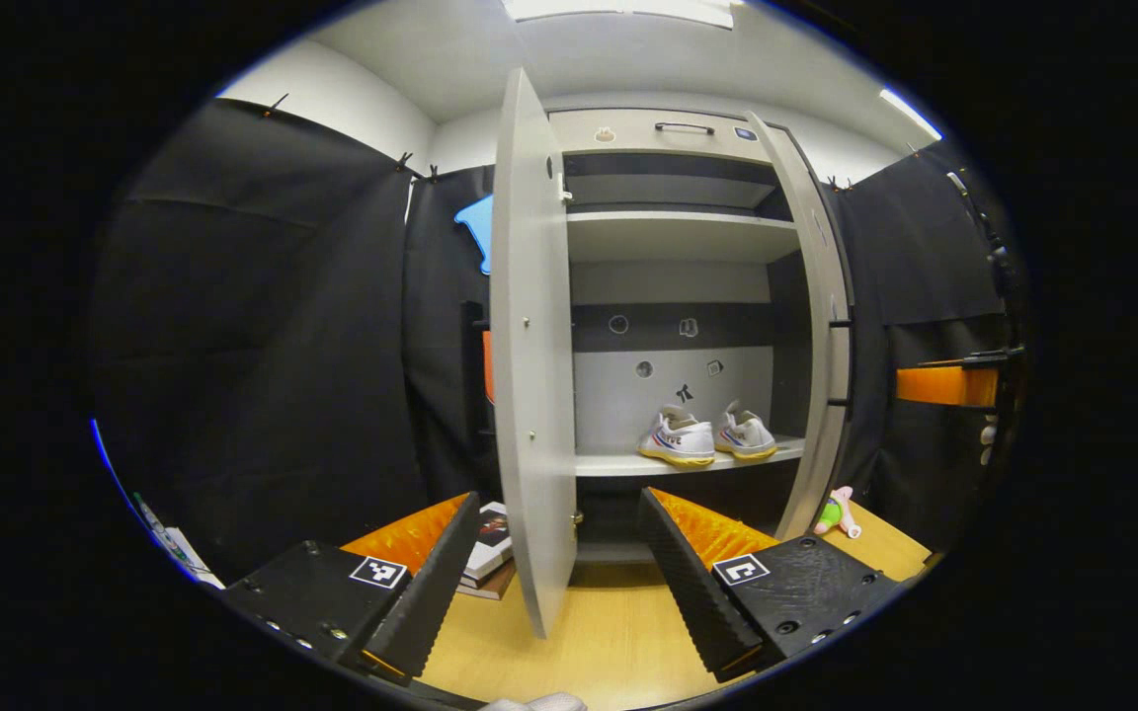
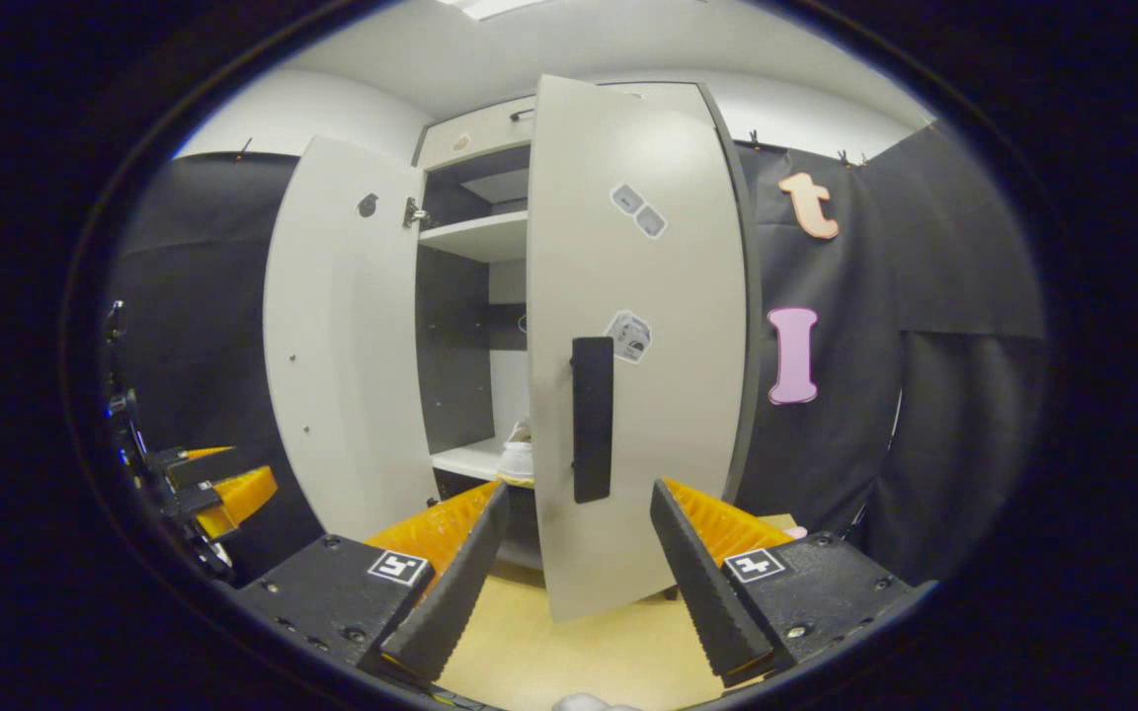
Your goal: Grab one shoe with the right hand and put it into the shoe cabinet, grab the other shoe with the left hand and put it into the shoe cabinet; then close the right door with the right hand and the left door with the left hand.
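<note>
Two white shoes (image 1: 678, 439) (image 1: 747, 433) stand side by side on the lower shelf (image 1: 618, 462) of the grey shoe cabinet. Both doors are swung out. The left door (image 1: 529, 346) faces me edge-on, and its lower edge shows between the spread fingers of my left gripper (image 1: 559, 573), which is open and holds nothing. In the right gripper view the right door (image 2: 648, 296) with its black handle (image 2: 592, 418) stands just ahead of my right gripper (image 2: 579, 573), which is open and empty. A bit of one shoe (image 2: 517, 456) peeks past that door.
A stack of books (image 1: 490, 553) lies on the wooden floor (image 1: 609, 632) left of the cabinet, and a small toy (image 1: 836, 512) lies to its right. Black cloth walls close in both sides. The other gripper shows far off at each view's edge (image 1: 944, 385) (image 2: 223, 489).
</note>
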`<state>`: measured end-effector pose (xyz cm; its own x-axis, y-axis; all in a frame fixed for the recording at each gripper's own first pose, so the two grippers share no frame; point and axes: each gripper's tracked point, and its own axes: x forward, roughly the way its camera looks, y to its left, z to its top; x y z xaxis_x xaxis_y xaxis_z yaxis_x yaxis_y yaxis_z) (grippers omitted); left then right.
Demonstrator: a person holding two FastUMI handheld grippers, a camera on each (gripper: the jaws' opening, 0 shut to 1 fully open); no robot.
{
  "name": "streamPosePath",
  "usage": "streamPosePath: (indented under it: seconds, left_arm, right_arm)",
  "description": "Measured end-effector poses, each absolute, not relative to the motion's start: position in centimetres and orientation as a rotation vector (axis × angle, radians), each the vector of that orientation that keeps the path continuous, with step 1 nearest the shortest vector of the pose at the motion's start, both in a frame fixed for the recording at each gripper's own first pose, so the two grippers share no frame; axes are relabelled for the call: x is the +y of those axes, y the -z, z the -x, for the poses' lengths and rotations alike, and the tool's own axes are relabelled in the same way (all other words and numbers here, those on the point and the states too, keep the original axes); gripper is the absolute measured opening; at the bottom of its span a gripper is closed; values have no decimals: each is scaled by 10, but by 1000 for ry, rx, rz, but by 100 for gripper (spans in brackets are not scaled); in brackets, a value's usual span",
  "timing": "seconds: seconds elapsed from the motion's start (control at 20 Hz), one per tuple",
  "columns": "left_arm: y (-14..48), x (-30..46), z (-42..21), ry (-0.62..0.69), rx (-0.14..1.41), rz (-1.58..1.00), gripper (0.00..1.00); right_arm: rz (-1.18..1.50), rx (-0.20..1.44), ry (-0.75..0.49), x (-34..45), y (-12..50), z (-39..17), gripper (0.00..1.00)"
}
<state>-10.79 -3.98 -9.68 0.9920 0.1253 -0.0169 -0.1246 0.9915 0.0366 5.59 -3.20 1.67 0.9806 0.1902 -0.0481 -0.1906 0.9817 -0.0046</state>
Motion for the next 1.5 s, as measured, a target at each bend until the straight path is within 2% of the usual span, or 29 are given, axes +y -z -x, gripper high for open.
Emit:
streamPosePath:
  seconds: [0.65,0.9,0.95,1.0,1.05,1.45,1.5]
  left_arm:
    - [68,91,35,-230,-61,-50,97]
    - [65,86,17,-196,-59,-55,97]
    - [62,87,17,-207,-68,-72,96]
    - [61,87,16,-218,-79,-99,94]
    - [59,87,16,-227,-86,-110,92]
    - [61,51,16,-189,-91,-109,88]
    - [60,44,17,-186,-91,-110,88]
  right_arm:
    - [-23,94,-50,-20,18,13,94]
    - [-40,116,-9,-26,26,27,94]
    - [-40,116,-6,-27,25,29,90]
    - [-38,113,-4,-29,24,31,90]
    - [-37,108,0,-31,21,31,94]
    - [-27,99,-36,-48,17,27,94]
    - [-21,102,-40,-52,17,25,99]
